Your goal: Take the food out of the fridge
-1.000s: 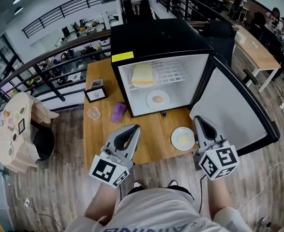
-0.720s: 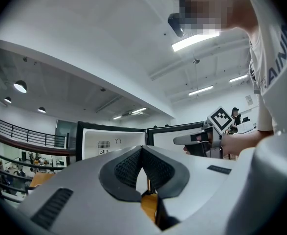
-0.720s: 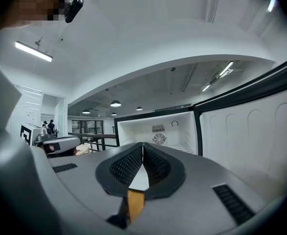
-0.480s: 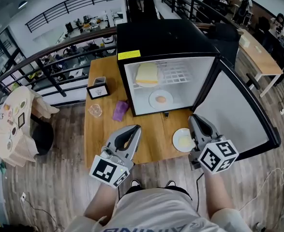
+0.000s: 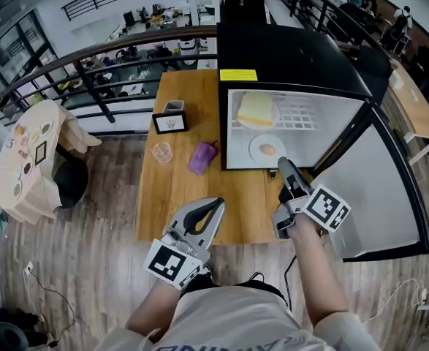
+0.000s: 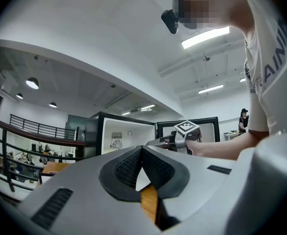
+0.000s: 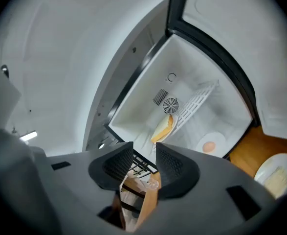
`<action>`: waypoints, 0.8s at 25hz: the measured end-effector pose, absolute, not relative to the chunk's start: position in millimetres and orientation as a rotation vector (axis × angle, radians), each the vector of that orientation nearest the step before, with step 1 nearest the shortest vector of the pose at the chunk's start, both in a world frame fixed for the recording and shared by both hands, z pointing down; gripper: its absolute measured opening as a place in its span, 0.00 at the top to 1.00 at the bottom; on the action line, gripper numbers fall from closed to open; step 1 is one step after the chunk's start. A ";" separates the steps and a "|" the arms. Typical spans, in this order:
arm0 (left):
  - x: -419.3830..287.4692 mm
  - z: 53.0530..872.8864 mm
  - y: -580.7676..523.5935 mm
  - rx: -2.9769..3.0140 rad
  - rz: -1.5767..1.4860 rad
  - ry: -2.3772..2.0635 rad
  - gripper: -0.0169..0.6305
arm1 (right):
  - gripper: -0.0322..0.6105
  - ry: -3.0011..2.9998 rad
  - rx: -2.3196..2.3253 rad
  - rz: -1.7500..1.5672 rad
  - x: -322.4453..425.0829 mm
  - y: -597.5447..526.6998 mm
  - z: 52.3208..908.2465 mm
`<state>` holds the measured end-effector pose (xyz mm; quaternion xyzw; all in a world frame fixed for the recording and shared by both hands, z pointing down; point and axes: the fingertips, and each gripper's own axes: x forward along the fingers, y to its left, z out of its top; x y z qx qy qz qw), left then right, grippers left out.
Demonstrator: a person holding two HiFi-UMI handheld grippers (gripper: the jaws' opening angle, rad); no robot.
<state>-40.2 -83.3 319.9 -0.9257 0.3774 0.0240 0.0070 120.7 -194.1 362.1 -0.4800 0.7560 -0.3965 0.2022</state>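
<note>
A clear cup (image 5: 161, 152) and a purple pouch (image 5: 202, 157) sit on the wooden table (image 5: 177, 196), left of the fridge (image 5: 294, 50). The left gripper (image 5: 213, 209) hovers over the table's near edge, well apart from the food. In the left gripper view its (image 6: 141, 153) pads are pressed together with nothing between them. Bare tabletop lies between it and the fridge front.

The fridge stands open. A slab of bread (image 5: 255, 110) lies on the wire shelf (image 5: 296, 115), and a plate with an egg (image 5: 267, 150) lies on the floor below. The right gripper (image 5: 283, 168) points at the fridge mouth, its tips just in front of the egg plate and not touching it. In the right gripper view its (image 7: 144, 153) jaws stand apart, having just been opening, and nothing is between them. The bread (image 7: 164, 129) and the plate with an egg (image 7: 209, 145) lie ahead, beyond the tips.

The door (image 5: 375, 189) is swung wide to the right, leaving the mouth clear. A second plate (image 7: 278, 173) of pale food sits on the table by the fridge. In the head view the right hand covers it. From the left gripper view the food inside cannot be made out.
</note>
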 end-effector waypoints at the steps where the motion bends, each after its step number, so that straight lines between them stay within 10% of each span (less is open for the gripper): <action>1: -44.4 322.8 -83.6 -2.895 0.071 1.195 0.96 | 0.74 2.062 -1.337 -1.139 119.5 -201.4 367.9; 20: -107.8 356.3 -114.0 -2.893 -0.025 1.363 0.96 | 0.74 1.505 -1.242 -1.493 106.7 -324.9 443.9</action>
